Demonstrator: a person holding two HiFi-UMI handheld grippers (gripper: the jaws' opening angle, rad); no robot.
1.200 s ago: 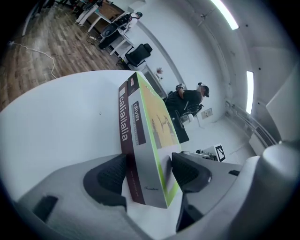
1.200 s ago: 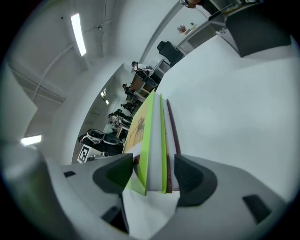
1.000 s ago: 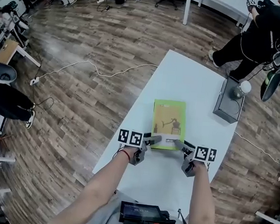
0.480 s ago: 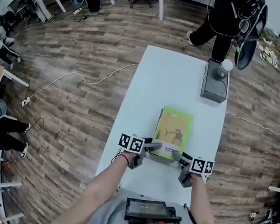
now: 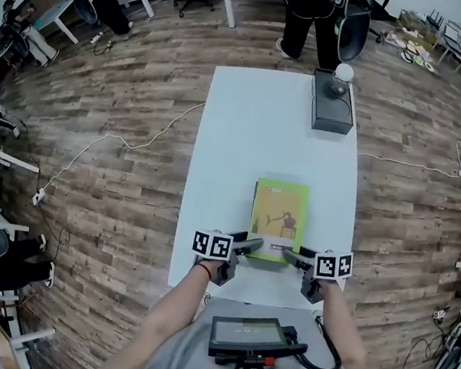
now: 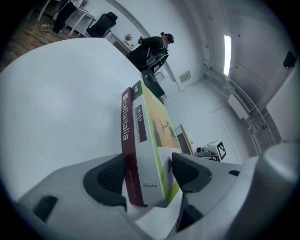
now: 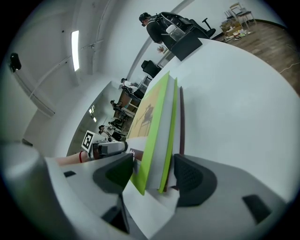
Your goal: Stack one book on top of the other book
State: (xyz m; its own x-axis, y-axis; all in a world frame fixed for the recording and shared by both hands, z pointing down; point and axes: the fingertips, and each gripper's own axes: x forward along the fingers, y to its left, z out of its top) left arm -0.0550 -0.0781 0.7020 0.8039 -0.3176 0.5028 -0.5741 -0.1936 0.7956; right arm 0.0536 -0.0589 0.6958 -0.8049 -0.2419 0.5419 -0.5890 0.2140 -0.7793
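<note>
Two books lie stacked on the white table (image 5: pixel 253 125): a green-covered book (image 5: pixel 278 220) on top of a dark red one (image 6: pixel 125 126). Only the green cover shows in the head view. My left gripper (image 5: pixel 249 245) is shut across the stack's near left corner, one pad under the red book and one on the green cover (image 6: pixel 157 126). My right gripper (image 5: pixel 290 254) is shut on the near right corner. In the right gripper view the green book (image 7: pixel 152 117) and the red book's edge (image 7: pixel 181 122) stand between the pads.
A dark grey box (image 5: pixel 331 108) with a white ball on it stands at the table's far right. A person (image 5: pixel 310 16) stands beyond the far end. Cables run over the wooden floor (image 5: pixel 121 135) on the left. The table's near edge lies just behind the grippers.
The head view has swung, so the table now runs straight ahead. Both grippers keep their hold, and the stack sits nearer the table's front edge, farther from the grey box.
</note>
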